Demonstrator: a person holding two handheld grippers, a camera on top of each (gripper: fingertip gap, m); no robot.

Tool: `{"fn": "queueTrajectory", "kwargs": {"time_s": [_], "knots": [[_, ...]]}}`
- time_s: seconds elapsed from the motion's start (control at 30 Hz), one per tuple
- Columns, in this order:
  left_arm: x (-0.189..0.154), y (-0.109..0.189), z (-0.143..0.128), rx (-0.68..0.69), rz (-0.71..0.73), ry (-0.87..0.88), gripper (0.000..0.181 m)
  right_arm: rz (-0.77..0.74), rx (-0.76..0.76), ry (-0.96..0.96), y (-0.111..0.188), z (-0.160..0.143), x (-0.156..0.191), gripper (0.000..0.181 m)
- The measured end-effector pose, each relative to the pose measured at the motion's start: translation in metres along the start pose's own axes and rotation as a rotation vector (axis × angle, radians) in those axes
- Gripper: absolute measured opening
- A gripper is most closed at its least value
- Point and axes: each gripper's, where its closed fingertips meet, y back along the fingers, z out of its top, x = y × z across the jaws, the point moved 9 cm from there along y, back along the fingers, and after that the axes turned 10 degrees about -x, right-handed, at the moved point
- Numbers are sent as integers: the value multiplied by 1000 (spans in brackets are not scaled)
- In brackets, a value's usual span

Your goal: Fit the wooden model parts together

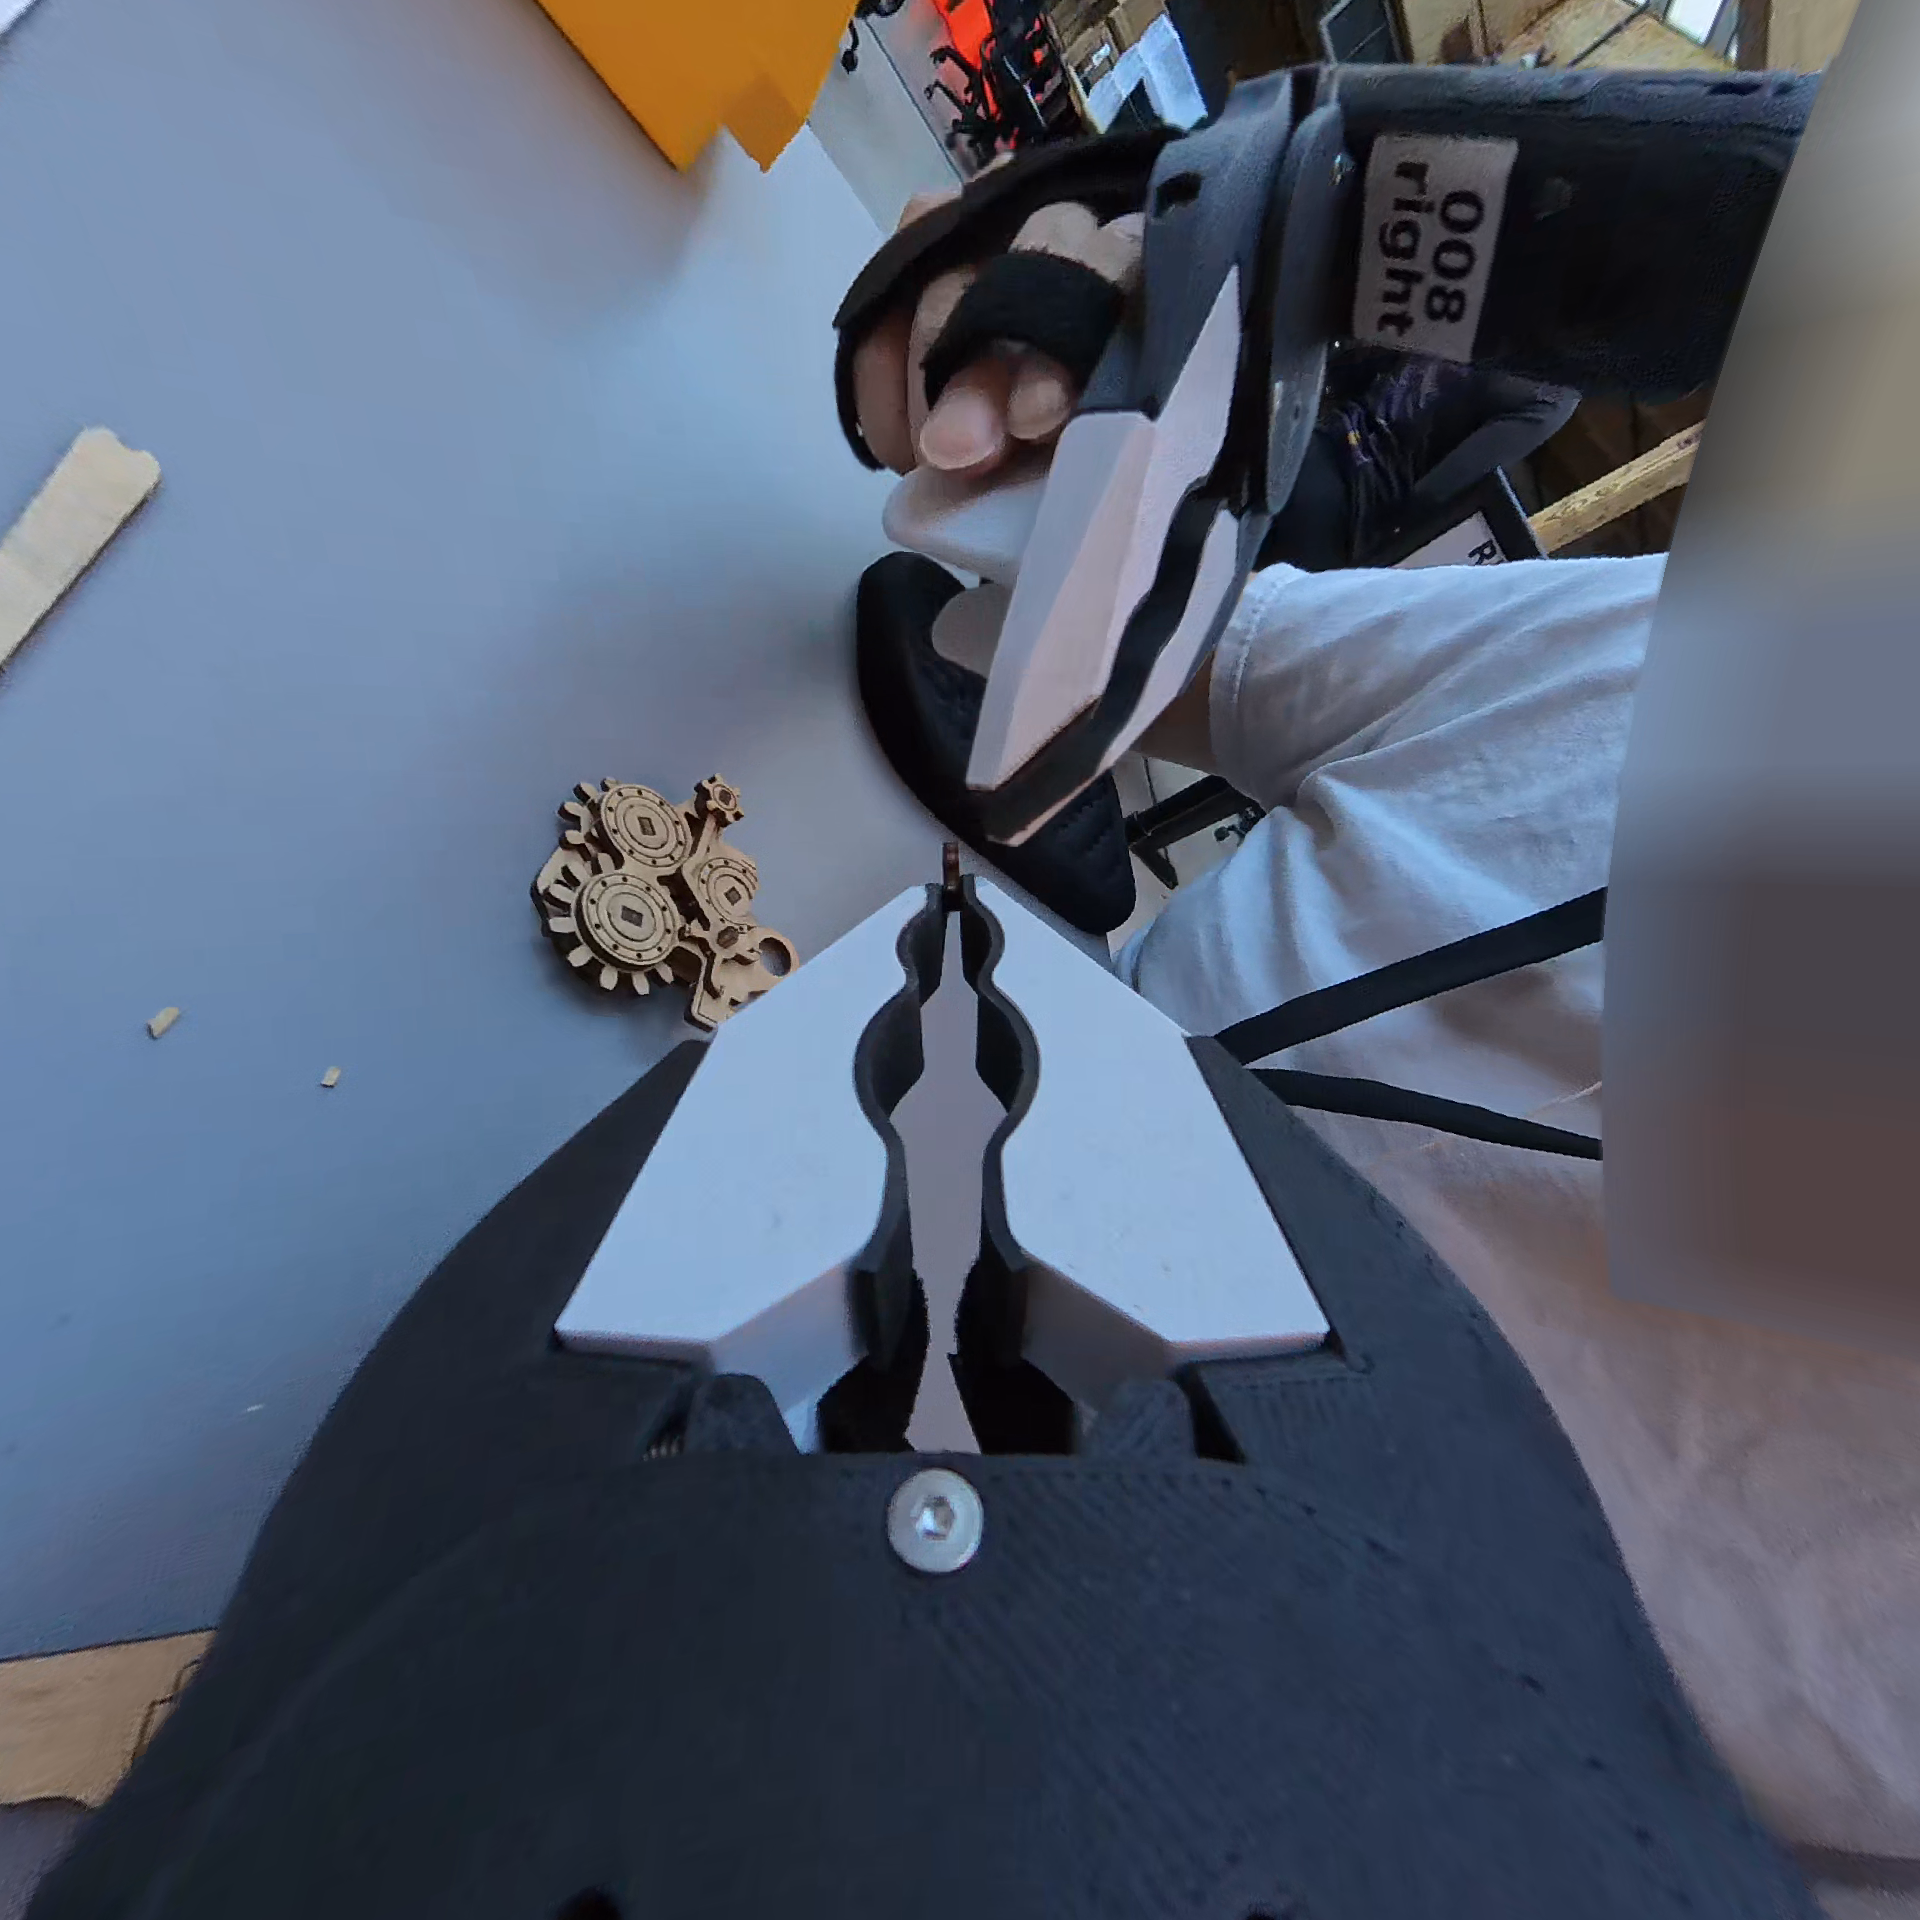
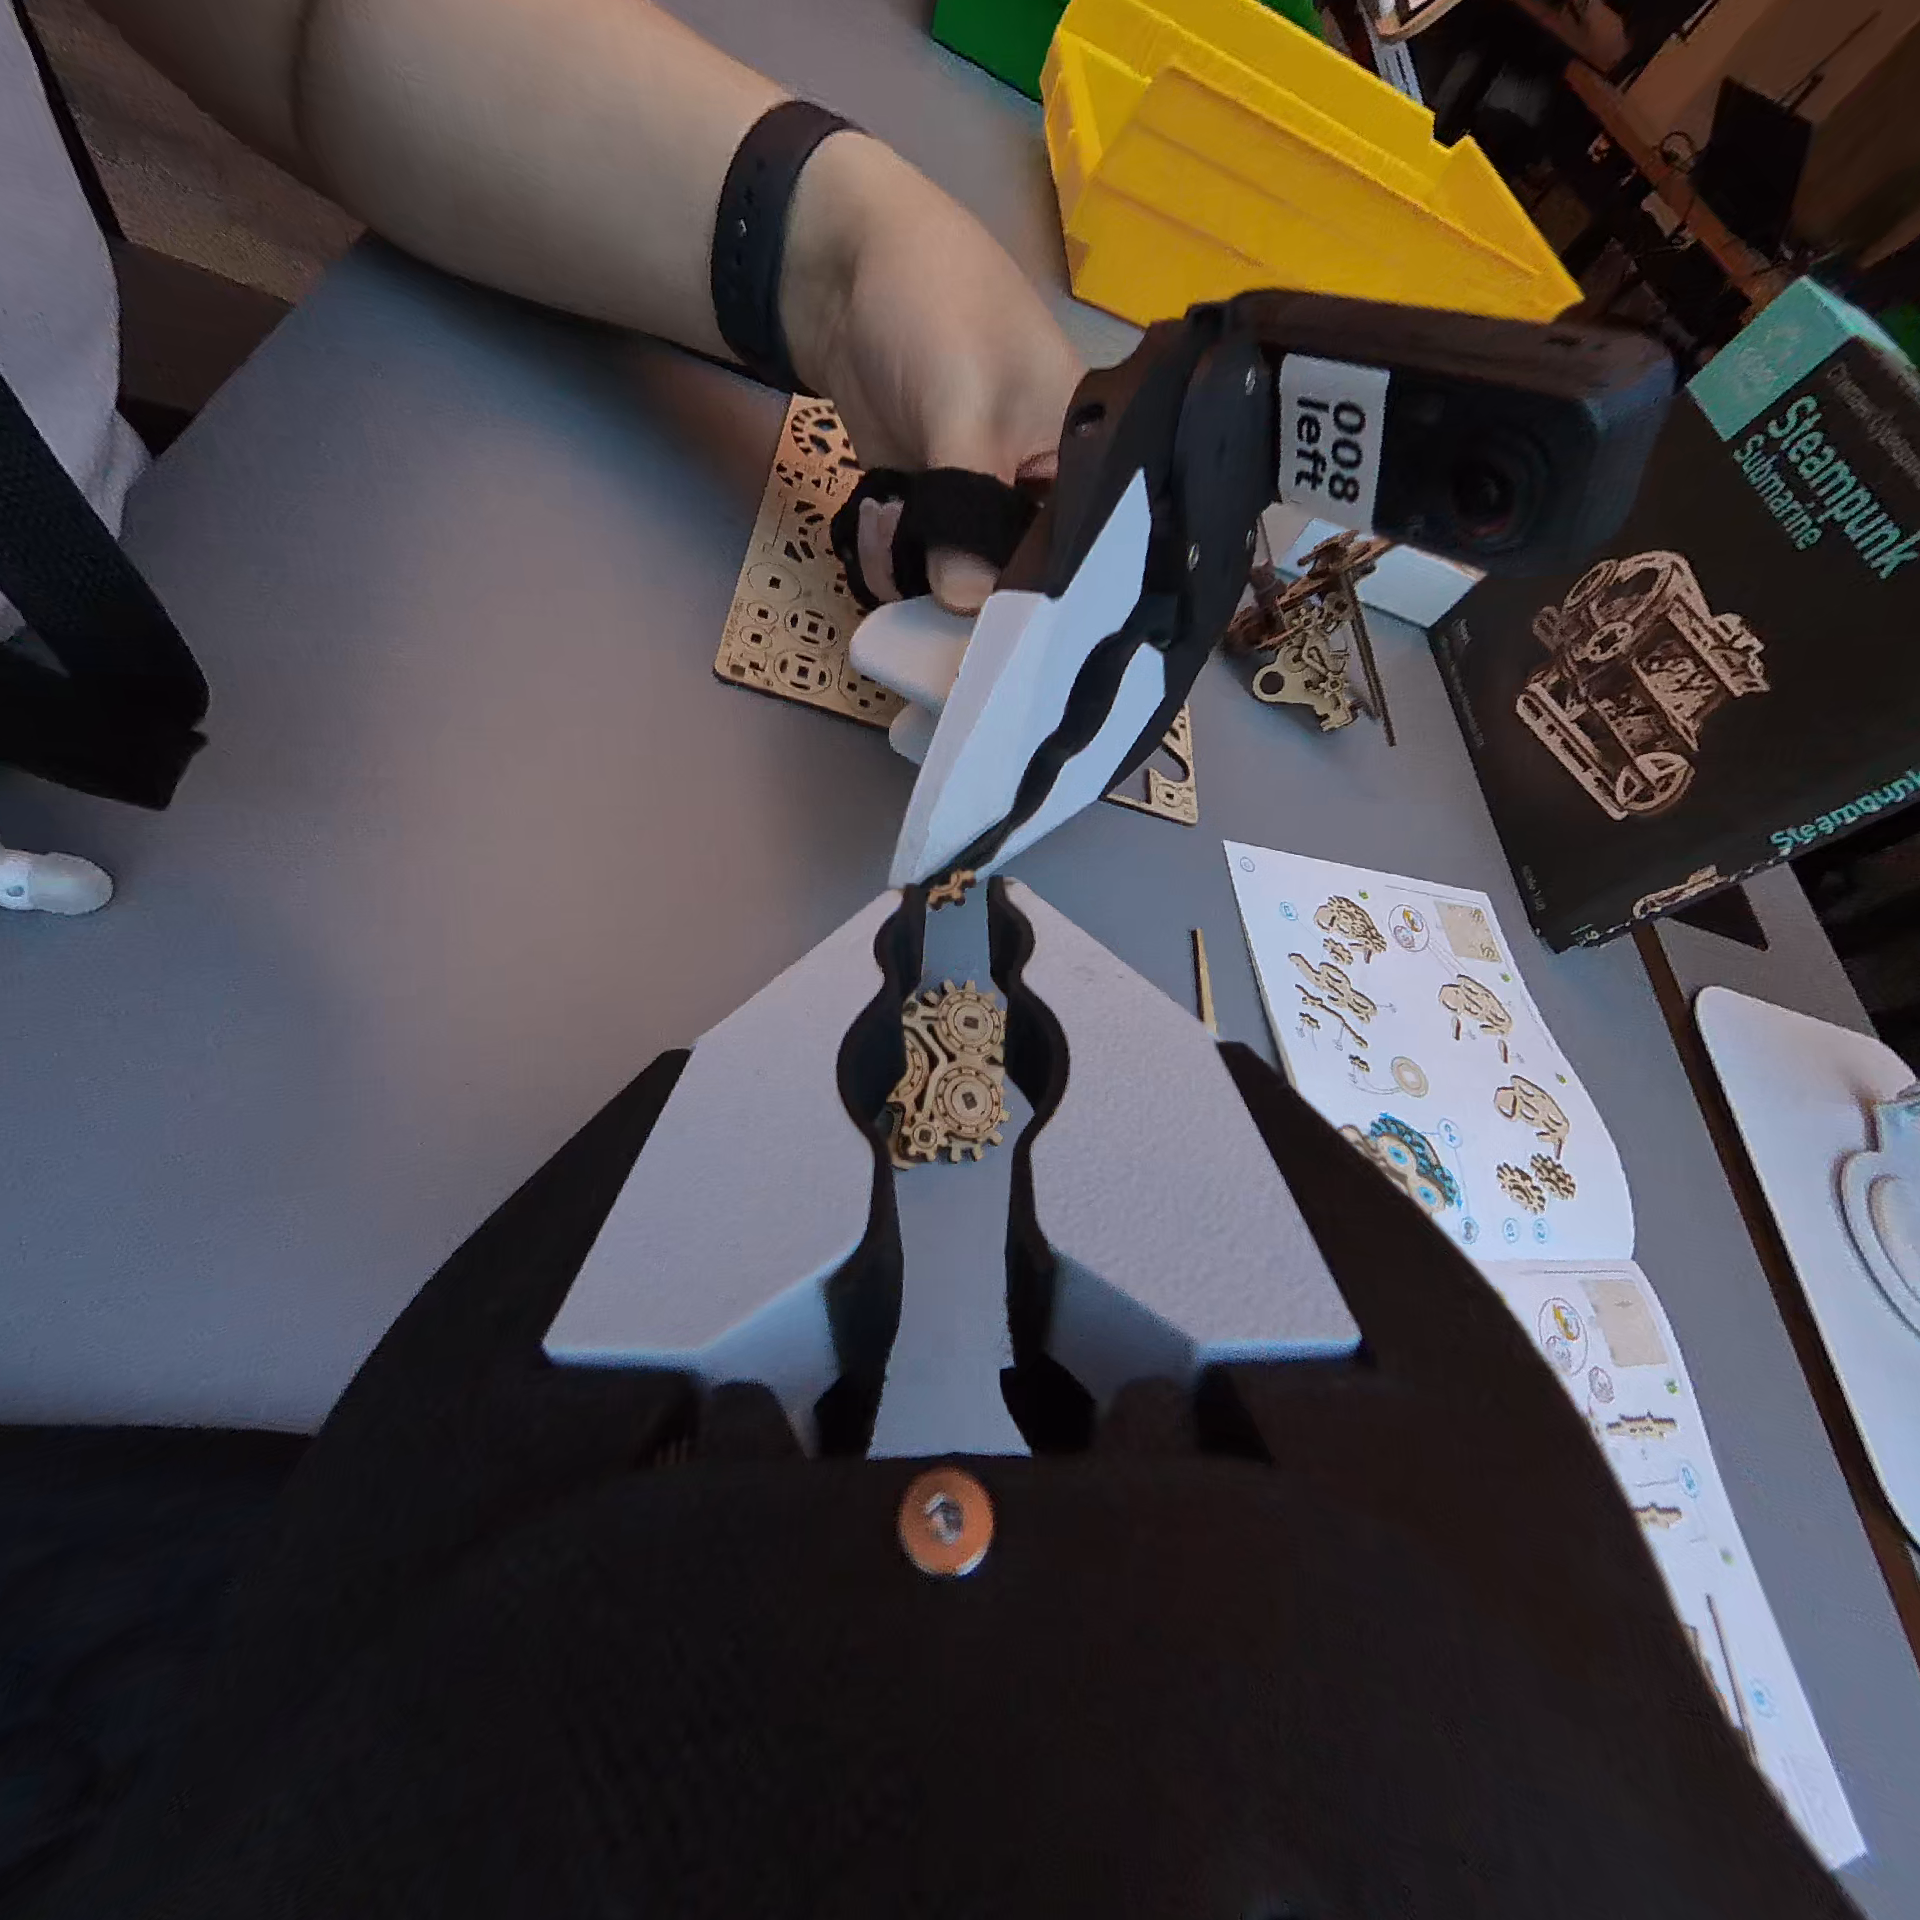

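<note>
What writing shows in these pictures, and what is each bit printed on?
Wording is not quoted here; it stands on:
Pale tag, right hand-held gripper.
White tag, left hand-held gripper.
Dark box: large print.
Instruction sheets: too small to read.
Framed sign: cut off.

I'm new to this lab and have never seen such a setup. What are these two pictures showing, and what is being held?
No robot here: a person holds a two-finger gripper in each hand, each with a camera looking along its fingers. The left wrist view shows the left gripper pinching a tiny wooden gear, seen edge-on. The right wrist view shows the right gripper, open, its tips at that gear. On the grey table lie a wooden gear assembly, a parts sheet, instruction pages, the kit box and a yellow bin.
</note>
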Motion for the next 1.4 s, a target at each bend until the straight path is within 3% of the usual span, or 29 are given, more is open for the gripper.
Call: {"fn": "queueTrajectory", "kwargs": {"time_s": [0.2,0.27,0.53,1.07,1.17,1.27,1.4], "knots": [[-1,-3,-1,9,-11,11,0,105,85,49,-6,-2,2,10],[0,-2,-1,12,-3,13,0,89,91,71,-8,-1,-1,3],[4,2,0,-18,-19,57,0,59,98,115,-11,-1,-5,10],[5,-1,-3,32,-18,47,0,75,109,192,-14,-3,2,5],[4,2,0,6,-17,28,1,49,93,147,-13,-4,-1,5],[6,11,6,-15,22,22,19,3,88,44,-11,-10,-9,5],[10,34,15,-8,206,-191,19,4,69,-227,-13,-28,-8,4]]}}
